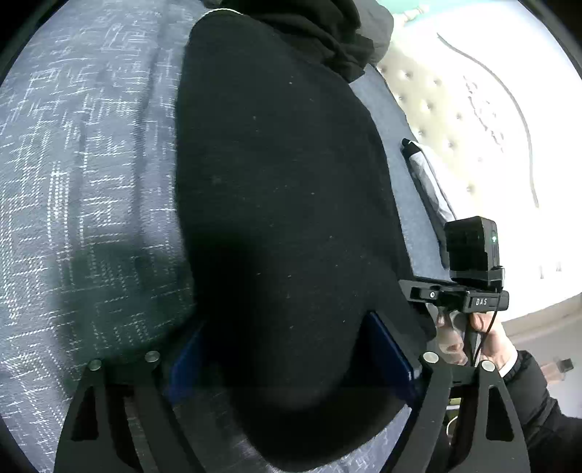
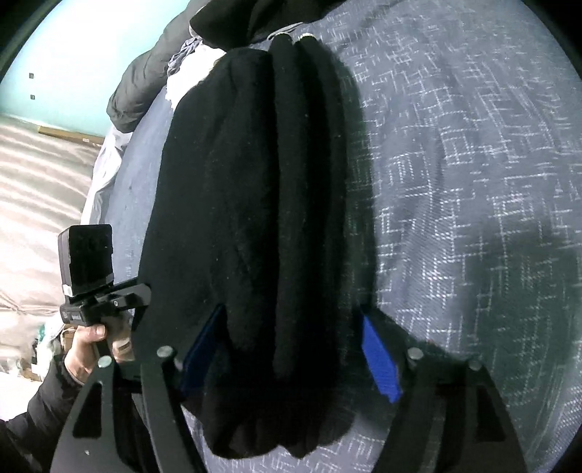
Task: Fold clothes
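Observation:
A black garment (image 1: 276, 182) lies folded into a long narrow bundle on the blue-grey patterned bedspread (image 1: 80, 152). My left gripper (image 1: 287, 345) stands open over its near end, one blue pad on each side of the cloth. In the right wrist view the same garment (image 2: 254, 218) shows several lengthwise folds. My right gripper (image 2: 291, 349) is open too, its pads (image 2: 380, 358) straddling the bundle, the right one clear of the cloth. Each view shows the other gripper's body beside the garment, held by a hand (image 1: 487, 338) (image 2: 87, 345).
More dark clothes (image 1: 327, 32) (image 2: 232, 22) are heaped at the far end of the bundle. A cream tufted surface (image 1: 436, 120) and a grey folded item (image 1: 425, 174) lie past the bed's edge. Floor (image 2: 36, 218) and a teal wall (image 2: 72, 72) show on the other side.

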A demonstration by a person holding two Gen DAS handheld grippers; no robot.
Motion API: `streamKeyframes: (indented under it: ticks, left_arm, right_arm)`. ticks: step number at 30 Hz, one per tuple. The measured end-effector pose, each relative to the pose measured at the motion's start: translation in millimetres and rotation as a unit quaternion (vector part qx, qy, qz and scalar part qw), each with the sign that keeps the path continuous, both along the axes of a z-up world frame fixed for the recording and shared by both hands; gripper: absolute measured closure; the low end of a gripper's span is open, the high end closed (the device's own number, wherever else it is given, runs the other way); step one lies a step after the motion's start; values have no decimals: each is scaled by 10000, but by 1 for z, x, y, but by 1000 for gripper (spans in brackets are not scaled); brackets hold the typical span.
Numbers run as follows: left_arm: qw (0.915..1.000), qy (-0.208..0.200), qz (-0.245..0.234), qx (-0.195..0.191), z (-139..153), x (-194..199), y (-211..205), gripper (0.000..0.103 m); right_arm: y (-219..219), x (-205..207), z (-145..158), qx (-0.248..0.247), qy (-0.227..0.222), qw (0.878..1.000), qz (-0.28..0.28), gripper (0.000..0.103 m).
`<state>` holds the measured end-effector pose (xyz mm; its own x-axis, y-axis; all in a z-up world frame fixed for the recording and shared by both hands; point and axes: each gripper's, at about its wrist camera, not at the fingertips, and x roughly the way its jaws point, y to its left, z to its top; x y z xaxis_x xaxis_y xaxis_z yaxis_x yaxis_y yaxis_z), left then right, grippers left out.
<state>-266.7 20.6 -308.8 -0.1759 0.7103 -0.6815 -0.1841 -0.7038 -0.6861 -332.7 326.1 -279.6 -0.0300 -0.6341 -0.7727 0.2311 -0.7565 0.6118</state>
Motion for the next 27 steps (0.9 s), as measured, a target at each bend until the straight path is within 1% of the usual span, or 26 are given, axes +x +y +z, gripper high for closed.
streamKeyframes:
  ticks: [2,4,6,10,13,15,16,17,21,22,23,26,27]
  left_arm:
    - [10000,-9,-32,-1,3,1,5,16]
    - [10000,-37,-62,-40,5,5,10,16]
    - [9999,-99,-69,-28,2,7,11,16]
    - [9996,-253,122,96,-1,-2,11,16]
    - [9993,-289,205,84,-1,-7,12,16]
    - [9991,-315,268,50,-1,-7,14,16]
    - [9992,-308,271,21,1,-5,16,17]
    - [9993,-277,232,-27,3,-3,19,17]
    - [9991,-365,225,-53,-1,-7,22,17]
    - [9989,-398,251,-20,-2,-10,22,17]
    - [9987,-429,276,14,-3,-14,22,17]
    - [9988,-407,272,-37,-2,-14,26,17]
    - [9988,-399,277,-51,-2,-13,27,17]
  right_arm:
    - [-1,2,2,-13,11,10000,83,28]
    - [-4,4,1,-105,-170,9996,187,32]
    - [-6,3,-2,-135,-314,9992,202,33]
    - [-14,-4,0,-97,-352,9993,126,32]
    - [-25,-6,3,7,-306,9994,152,33]
    - [-23,-3,5,42,-245,9994,228,42]
    - [-23,-2,7,-9,-240,9994,269,56]
    - [-23,-2,10,-45,-221,9993,301,60]
    - [-25,-6,8,-7,-271,9990,358,60]
    - [-27,-8,5,-16,-313,9990,331,55]
    - [-28,-9,2,-29,-340,9989,312,52]
    - [-31,-11,0,-9,-274,9990,354,52]
    - [-32,-10,2,-4,-228,9991,364,54]
